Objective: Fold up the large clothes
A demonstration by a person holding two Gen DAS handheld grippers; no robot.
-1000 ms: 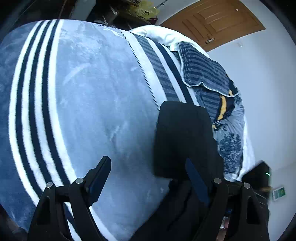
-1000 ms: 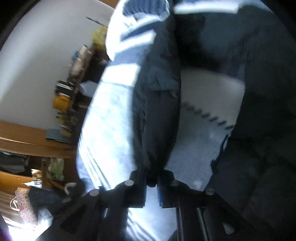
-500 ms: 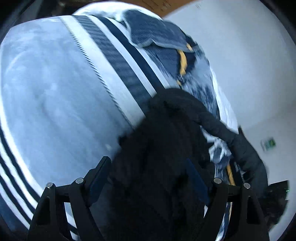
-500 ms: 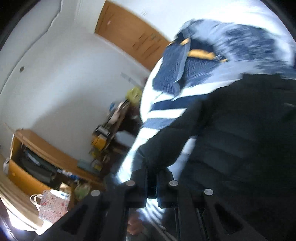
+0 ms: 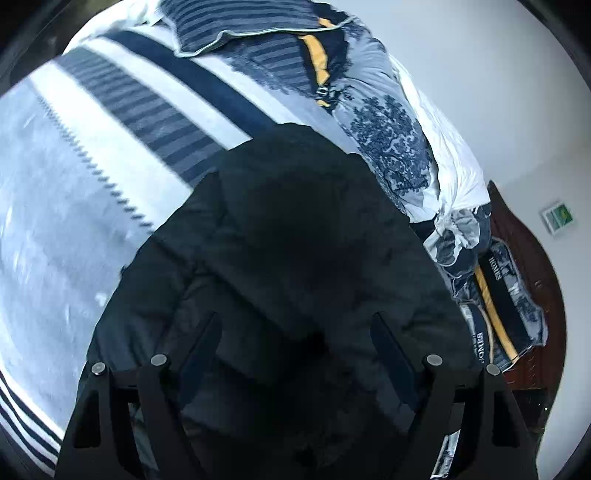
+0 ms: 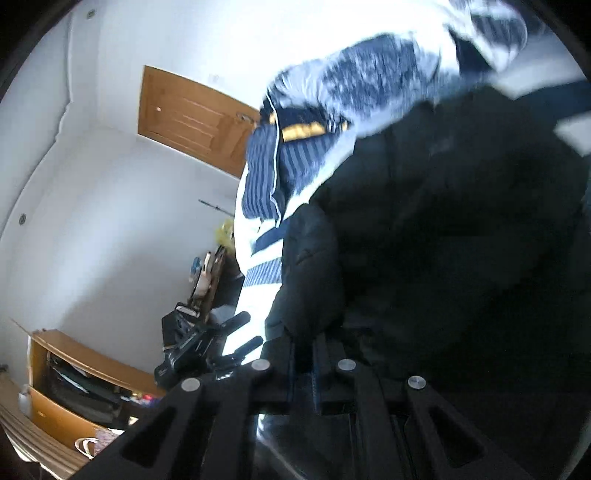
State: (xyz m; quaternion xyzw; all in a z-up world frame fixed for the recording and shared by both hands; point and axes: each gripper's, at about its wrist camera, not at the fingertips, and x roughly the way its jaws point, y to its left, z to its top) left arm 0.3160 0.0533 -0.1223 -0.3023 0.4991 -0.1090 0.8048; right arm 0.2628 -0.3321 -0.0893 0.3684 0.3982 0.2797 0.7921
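A puffy black jacket (image 5: 295,240) lies bunched on the striped blanket (image 5: 74,184), right ahead of both claws. The left claw (image 5: 295,347) hangs over it with jaws spread wide, nothing pinched between them. The right claw (image 6: 303,354) is clamped tight on a fold of the jacket's sleeve (image 6: 310,273).

Near centre: black padded jacket (image 5: 306,258) fills the space ahead of both grippers.
Left: striped blanket (image 5: 66,206) lies flat and bare; passage open.
Far right: heaped patterned quilt (image 5: 391,129) and striped pillow (image 5: 240,26) block the bed's edge.
Beyond quilt: white wall (image 5: 480,74) closes off that side.
Far left, right-wrist view: cluttered wooden shelf (image 6: 70,369).
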